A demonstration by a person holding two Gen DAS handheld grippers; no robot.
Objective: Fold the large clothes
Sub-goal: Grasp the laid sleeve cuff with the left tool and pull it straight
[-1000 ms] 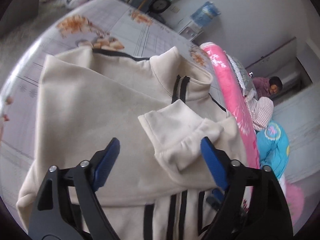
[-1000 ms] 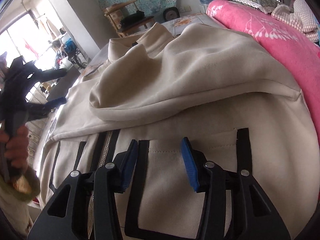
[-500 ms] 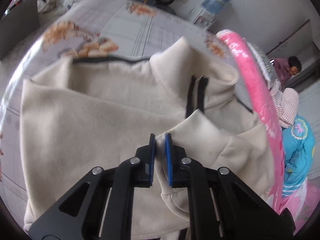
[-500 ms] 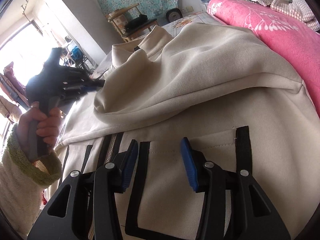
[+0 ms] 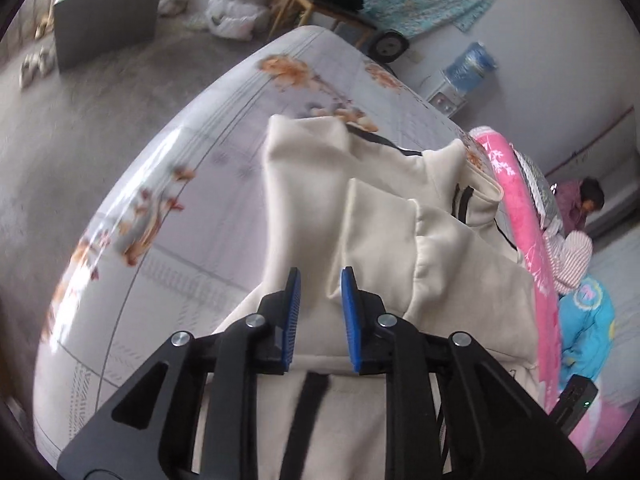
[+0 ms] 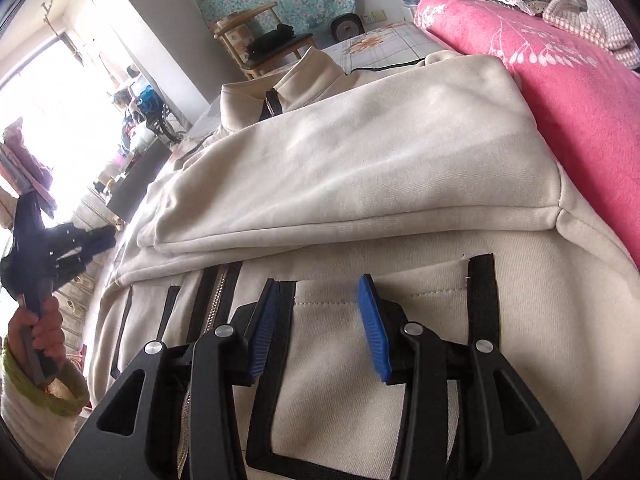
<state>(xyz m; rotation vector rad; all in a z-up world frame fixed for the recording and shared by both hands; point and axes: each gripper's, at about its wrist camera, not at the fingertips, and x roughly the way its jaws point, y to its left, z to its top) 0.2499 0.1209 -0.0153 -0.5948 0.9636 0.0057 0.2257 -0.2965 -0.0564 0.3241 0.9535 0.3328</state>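
Left wrist — left claw (image 5: 320, 300) slightly parted over jacket (image 5: 360, 240) sleeve | right claw (image 6: 318, 312) spread — above hem.

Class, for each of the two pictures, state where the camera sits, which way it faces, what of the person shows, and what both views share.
Left wrist: sits behind the left claw, facing along the bed toward the jacket's collar; only its own fingers show.
Right wrist: sits behind the right claw, low over the jacket's zipper front, facing the collar; the left hand shows holding its claw.
Shared: jacket, pink blanket.
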